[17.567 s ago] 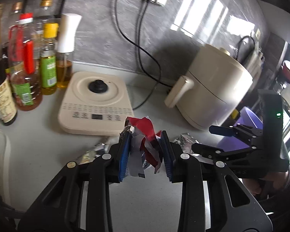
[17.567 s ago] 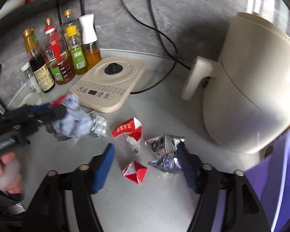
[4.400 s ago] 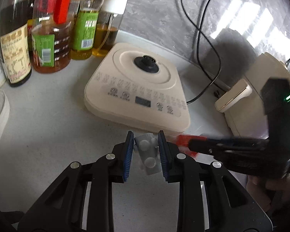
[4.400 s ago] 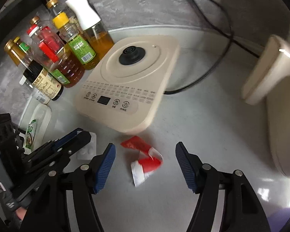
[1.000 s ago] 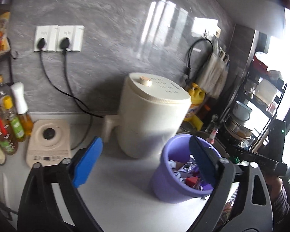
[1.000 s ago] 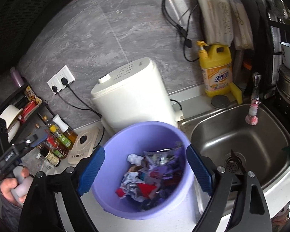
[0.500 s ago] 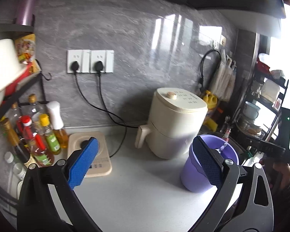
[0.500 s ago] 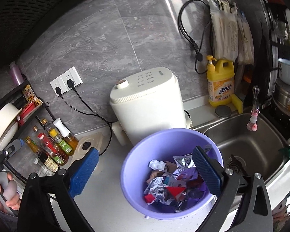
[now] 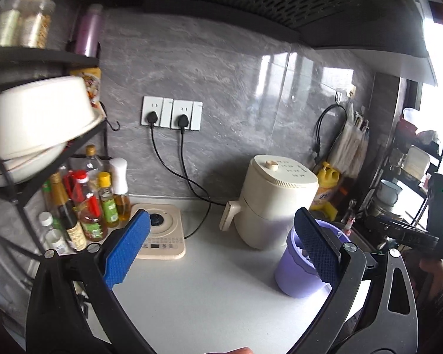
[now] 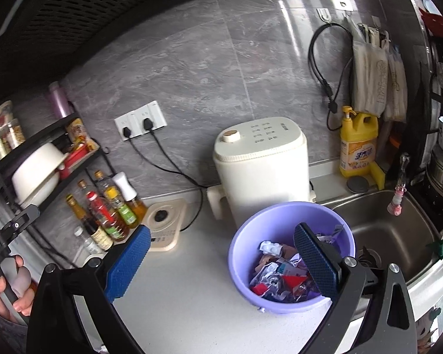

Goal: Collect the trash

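Note:
A purple bucket [image 10: 242,247] stands on the white counter [image 10: 192,289] beside the sink, holding crumpled foil, paper and red wrappers [image 10: 280,277]. My right gripper [image 10: 221,230] hangs open above and in front of it with nothing between its blue pads. In the left wrist view the bucket [image 9: 292,271] sits low at the right, partly behind one finger. My left gripper [image 9: 221,218] is also open and empty, held high over the counter. A hand [image 10: 6,289] holds the left gripper at the far left edge of the right wrist view.
A cream air fryer [image 10: 260,165] stands behind the bucket, a cream hotplate [image 10: 162,221] to its left, both plugged into the wall. Oil and sauce bottles [image 10: 106,212] crowd under a black rack with a bowl [image 10: 35,174]. A steel sink [image 10: 392,236] and a yellow detergent bottle [image 10: 357,144] lie to the right.
Both grippers have risen and drawn back from the bucket, which now looks smaller and lower. The left view swung left to take in the rack and bottles. The right jaws widened slightly.

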The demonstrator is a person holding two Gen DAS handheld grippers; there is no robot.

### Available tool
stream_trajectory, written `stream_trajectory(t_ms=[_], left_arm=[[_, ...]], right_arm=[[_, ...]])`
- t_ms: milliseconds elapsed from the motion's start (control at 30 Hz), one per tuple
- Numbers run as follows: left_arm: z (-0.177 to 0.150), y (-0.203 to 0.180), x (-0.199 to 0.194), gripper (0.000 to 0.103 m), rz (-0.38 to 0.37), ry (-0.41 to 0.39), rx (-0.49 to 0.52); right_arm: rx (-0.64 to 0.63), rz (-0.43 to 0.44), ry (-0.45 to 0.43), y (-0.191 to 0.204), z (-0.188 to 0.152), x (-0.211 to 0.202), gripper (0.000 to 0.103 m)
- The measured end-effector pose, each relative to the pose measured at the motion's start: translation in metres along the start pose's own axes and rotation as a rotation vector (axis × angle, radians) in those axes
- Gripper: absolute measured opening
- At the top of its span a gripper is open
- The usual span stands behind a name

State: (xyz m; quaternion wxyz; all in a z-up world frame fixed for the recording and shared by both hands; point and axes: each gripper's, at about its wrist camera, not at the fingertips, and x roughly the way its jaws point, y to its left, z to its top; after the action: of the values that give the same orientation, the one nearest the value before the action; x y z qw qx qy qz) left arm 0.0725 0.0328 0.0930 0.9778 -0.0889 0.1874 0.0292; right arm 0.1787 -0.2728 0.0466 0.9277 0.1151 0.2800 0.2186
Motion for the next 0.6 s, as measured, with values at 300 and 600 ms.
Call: stream_trajectory(t_ms=[300, 600], left_arm=[[-0.026, -0.016, -0.046, 0.097, 0.068, -0.007, -0.018], [-0.053, -0.017, -0.067, 0.097, 0.099, 0.018, -0.015]], right_arm=[[-0.06, 0.089, 0.013, 0.007, -0.018, -0.026, 0.095], [-0.095, 0.102, 0.013, 0.018, -0.052, -0.045, 0.095]])
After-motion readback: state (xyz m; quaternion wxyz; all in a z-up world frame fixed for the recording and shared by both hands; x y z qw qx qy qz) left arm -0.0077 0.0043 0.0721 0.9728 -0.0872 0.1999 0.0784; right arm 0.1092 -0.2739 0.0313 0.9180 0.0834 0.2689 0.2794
